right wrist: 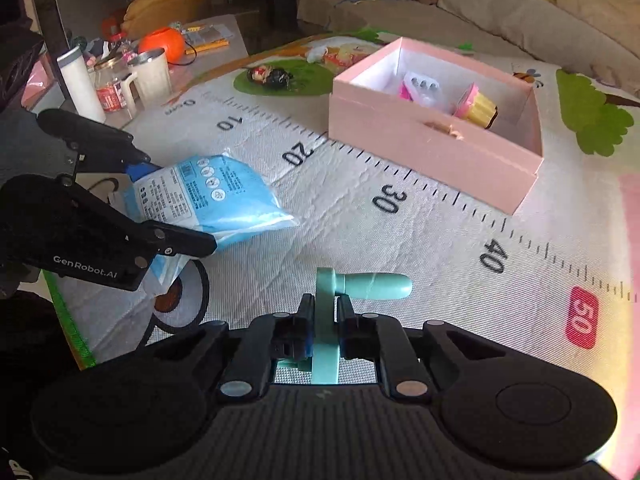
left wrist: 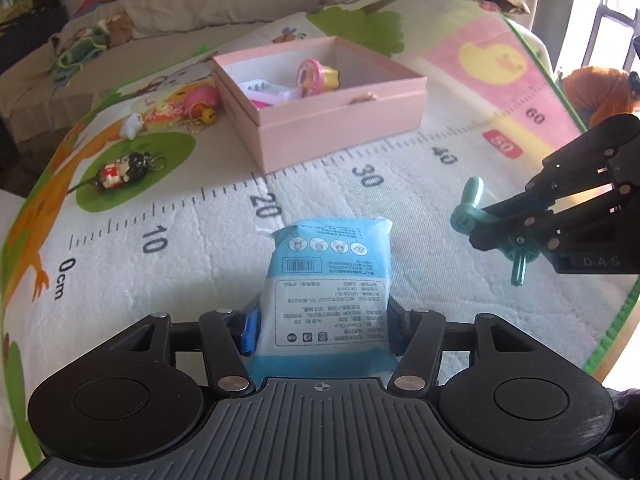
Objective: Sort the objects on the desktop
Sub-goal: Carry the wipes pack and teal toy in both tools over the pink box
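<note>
Left gripper (left wrist: 320, 332): fingers pinch the blue tissue pack (left wrist: 326, 280) at its near end; the far end juts forward over the play mat (left wrist: 400, 200). The pack looks light, soft and crushable with a slick wrapper; a grip across its middle should hold best.

Right gripper (right wrist: 323, 320): fingers clamp the flat bar of a teal plastic crank handle (right wrist: 332, 312), its knob projecting right. Rigid, light, smooth; the bar seems the soundest hold.

Pink box (left wrist: 340, 120) stands ahead on the mat, open, toys inside.
</note>
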Motion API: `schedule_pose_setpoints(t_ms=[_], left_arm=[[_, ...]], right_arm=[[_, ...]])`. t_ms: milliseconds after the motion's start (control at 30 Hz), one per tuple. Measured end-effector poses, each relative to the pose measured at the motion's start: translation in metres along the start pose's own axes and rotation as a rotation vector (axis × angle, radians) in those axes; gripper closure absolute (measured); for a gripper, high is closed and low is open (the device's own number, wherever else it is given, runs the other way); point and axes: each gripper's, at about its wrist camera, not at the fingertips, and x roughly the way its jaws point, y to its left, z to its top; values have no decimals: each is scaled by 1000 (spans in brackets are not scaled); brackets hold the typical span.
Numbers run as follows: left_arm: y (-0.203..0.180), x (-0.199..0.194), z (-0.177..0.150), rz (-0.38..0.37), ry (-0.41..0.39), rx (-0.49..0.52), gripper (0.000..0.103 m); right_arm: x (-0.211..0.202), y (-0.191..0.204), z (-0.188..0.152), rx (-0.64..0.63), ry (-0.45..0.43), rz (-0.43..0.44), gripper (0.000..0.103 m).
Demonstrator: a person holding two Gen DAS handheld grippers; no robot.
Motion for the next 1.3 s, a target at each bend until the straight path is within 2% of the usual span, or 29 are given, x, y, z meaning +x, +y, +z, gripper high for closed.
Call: schedule_pose_setpoints(t_ms=[100,167,233,333,400,433,500,567,633,800,833,900,933,967,1133,1200,1300], left_arm=[[6,-23,40,4,-147,-14,42],[6,-32,71,35,-262,-3,42],[6,-30,100,51,-338,-4,42],[11,-8,144,58,-392,-42,38],[21,14,163,52,-381,-89,21],[29,23,166,51,-360,-122,17],[43,34,156,42,-315,-171,12],[53,38,133,39,-288,-181,6],[63,41,102,87,-259,-175,6],[91,49,42,238,-182,-203,3],[97,49,34,273,-174,-217,3],[110,48,20,326,-173,-259,2],[116,48,16,333,-178,-281,2],[124,47,12,333,-184,-308,2],[144,56,-5,305,-184,-402,1],[141,52,-7,299,-216,-389,0],[140,54,-7,283,-213,-391,0]], right_arm=[[-42,-13,25,15,-116,-24,92],[-68,-24,51,-1,-212,-75,92],[-83,-38,81,-4,-285,-130,92],[-83,-64,126,28,-323,-169,92],[-68,-81,150,48,-304,-175,91],[-59,-88,157,67,-285,-164,90],[-38,-102,167,117,-239,-161,85],[-24,-107,166,142,-228,-158,77],[-13,-108,162,150,-216,-153,72],[27,-96,168,139,-132,-159,71],[35,-91,172,138,-121,-150,68],[48,-80,183,133,-109,-124,53],[54,-73,191,129,-110,-110,43],[60,-66,199,121,-112,-99,42],[107,-32,256,86,-91,-51,36],[132,-26,280,114,-76,-37,36],[175,-28,309,186,-49,-38,36]])
